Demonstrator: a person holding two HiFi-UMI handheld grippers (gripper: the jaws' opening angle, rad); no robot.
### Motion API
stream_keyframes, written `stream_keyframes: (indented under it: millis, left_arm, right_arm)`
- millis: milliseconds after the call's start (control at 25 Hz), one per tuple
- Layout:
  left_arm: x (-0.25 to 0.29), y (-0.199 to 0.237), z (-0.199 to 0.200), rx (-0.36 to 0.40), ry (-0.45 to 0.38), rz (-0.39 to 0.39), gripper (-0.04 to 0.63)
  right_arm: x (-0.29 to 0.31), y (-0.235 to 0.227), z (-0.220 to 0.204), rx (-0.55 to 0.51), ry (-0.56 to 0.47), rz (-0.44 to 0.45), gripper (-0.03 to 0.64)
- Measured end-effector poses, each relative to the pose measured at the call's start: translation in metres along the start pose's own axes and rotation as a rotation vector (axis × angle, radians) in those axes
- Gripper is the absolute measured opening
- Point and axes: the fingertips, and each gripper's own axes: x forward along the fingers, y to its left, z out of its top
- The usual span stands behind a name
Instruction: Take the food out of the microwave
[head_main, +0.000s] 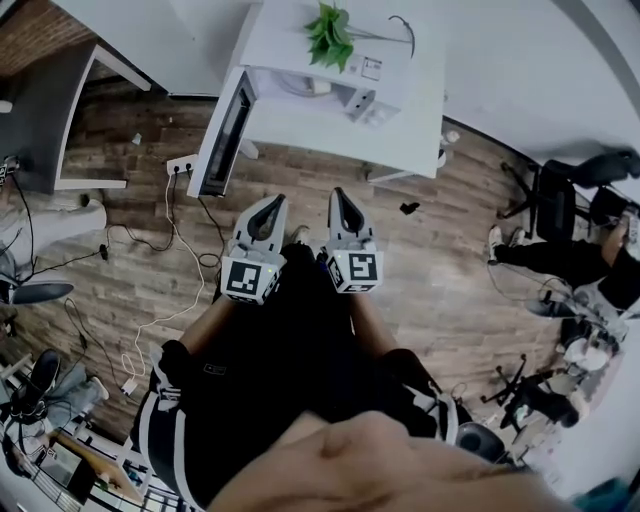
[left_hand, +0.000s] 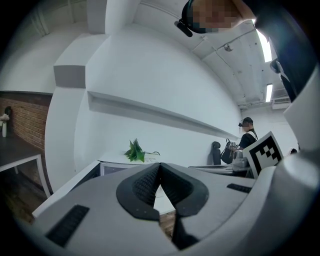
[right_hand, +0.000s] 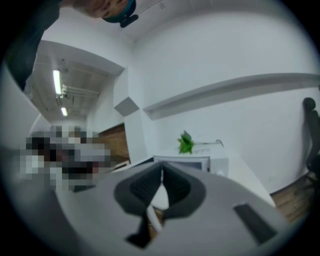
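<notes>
The white microwave (head_main: 345, 75) stands on a white table (head_main: 420, 130) ahead of me, with a green plant (head_main: 330, 35) on top. Its dark-glass door (head_main: 225, 130) hangs swung out to the left. A pale round shape shows in the opening, and I cannot tell what it is. My left gripper (head_main: 270, 203) and right gripper (head_main: 340, 195) are held side by side above the floor, short of the table, both shut and empty. The left gripper (left_hand: 159, 166) points at the door edge and the plant (left_hand: 135, 150). Beyond the right gripper (right_hand: 161, 169) stands the microwave (right_hand: 192, 162).
Cables and a power strip (head_main: 180, 165) lie on the wooden floor left of the table. A dark desk (head_main: 60, 120) stands at the far left. At the right are an office chair (head_main: 560, 200) and a seated person (head_main: 600, 255). Another person (left_hand: 246, 135) stands at a far counter.
</notes>
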Motion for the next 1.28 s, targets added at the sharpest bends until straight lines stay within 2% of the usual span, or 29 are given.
stream_keyframes:
  millis: [240,440,880,1080,1280]
  left_arm:
    - [0.033,0.018,0.012,0.016,-0.019,0.003,0.032]
    - [0.059,0.035,0.026,0.038,-0.062,-0.049,0.032]
    - [0.089,0.089,0.046,-0.013,-0.062,-0.071,0.032]
    - [0.096,0.102,0.040,-0.037,-0.040,-0.104,0.032]
    - [0.108,0.108,0.042,-0.039,-0.056,-0.086,0.032]
  right_arm:
    - [0.034,-0.011,0.005,-0.011,0.008,-0.002,0.031]
    - [0.060,-0.009,0.008,-0.029,0.005,-0.018,0.032]
    - [0.119,-0.005,0.014,-0.043,0.034,-0.083,0.031]
    - [0.133,-0.007,0.012,-0.034,0.045,-0.119,0.031]
    - [0.143,-0.014,0.014,-0.039,0.051,-0.114,0.032]
